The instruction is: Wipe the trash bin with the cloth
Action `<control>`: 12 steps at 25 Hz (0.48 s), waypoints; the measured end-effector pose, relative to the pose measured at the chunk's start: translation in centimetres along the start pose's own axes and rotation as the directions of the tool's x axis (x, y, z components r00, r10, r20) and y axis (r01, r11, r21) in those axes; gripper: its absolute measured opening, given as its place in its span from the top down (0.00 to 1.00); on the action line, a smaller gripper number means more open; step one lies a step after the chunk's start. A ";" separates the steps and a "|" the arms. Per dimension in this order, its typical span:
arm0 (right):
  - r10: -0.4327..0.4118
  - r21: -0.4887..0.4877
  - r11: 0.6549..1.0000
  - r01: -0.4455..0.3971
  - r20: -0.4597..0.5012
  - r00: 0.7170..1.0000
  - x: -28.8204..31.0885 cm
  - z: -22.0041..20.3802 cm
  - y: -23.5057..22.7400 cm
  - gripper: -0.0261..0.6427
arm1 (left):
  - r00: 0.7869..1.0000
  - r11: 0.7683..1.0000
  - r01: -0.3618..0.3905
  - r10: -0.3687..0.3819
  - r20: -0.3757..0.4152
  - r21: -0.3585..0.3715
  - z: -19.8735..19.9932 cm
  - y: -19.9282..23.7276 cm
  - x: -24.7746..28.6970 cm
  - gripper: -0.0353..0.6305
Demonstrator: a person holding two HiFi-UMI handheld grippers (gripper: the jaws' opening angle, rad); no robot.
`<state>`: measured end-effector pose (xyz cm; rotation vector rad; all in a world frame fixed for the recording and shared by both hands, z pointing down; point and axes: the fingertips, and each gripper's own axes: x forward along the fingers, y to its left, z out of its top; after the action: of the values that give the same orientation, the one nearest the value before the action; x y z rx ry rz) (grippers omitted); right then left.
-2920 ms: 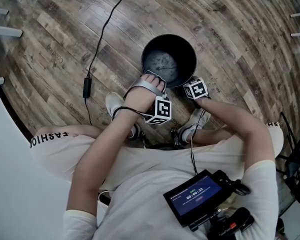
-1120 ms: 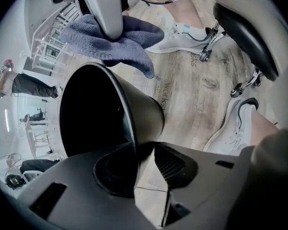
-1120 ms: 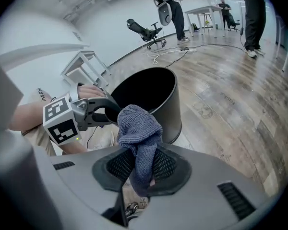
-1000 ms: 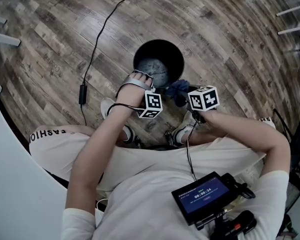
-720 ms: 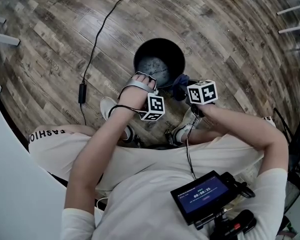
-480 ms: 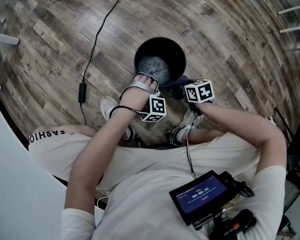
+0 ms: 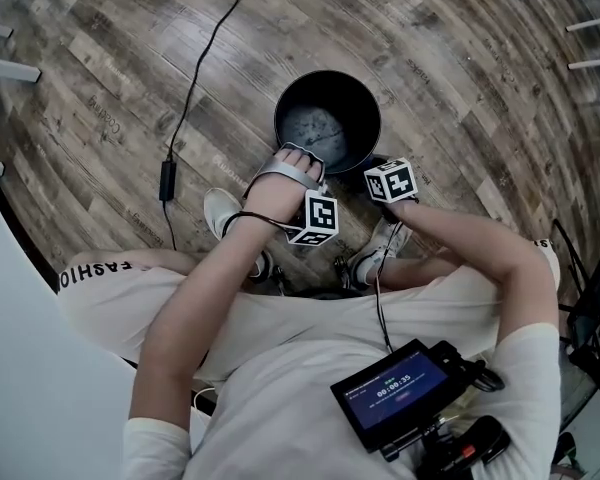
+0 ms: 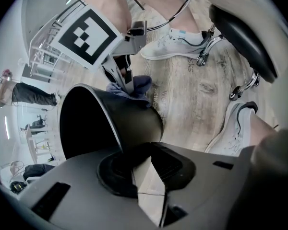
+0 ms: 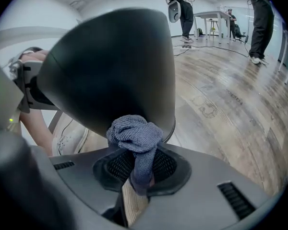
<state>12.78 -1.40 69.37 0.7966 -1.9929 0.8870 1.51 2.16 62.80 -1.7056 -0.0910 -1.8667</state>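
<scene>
**Item:** black round plastic trash bin (image 7: 283, 128), on the brown wood-plank floor (image 7: 100, 68).

**Left gripper (image 8: 145, 158):** jaws narrow, having just been closing. They are nipped on the bin's near rim, at about 7 o'clock in the head view.

**Right gripper (image 9: 137, 174):** clamped on a bunched blue-grey knitted cloth (image 9: 134, 132). The wad touches the bin's outer wall at about 5 o'clock.

**Hazards, as judged:**
- The rim hold is thin, so a firm stroke could slide the rim out of the jaws, and the bin would skid or tip toward 11 o'clock.
- Only a fold of the cloth is pinched, so drag along the wall could pull it free.
- The wad is small, so the right gripper itself may scrape the wall.
</scene>
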 end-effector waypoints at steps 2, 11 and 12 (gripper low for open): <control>-0.007 -0.006 1.000 0.007 -0.006 1.000 0.9 -0.4 -0.5 0.85 | 1.000 1.000 0.004 -0.004 0.001 0.003 0.0 0.1 0.0 0.81; -0.040 -0.037 0.999 0.039 -0.027 0.999 5.2 -2.4 -2.4 0.85 | 1.000 1.000 0.007 -0.007 0.003 0.007 -0.1 0.3 -0.2 0.81; -0.047 -0.040 0.998 0.046 -0.029 0.998 5.5 -2.6 -2.6 0.85 | 1.000 1.000 0.007 -0.007 0.003 0.008 -0.1 0.3 -0.2 0.81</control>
<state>13.17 -1.99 75.95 0.7992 -1.9519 0.8256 1.61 1.94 62.53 -1.7051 -0.1058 -1.8664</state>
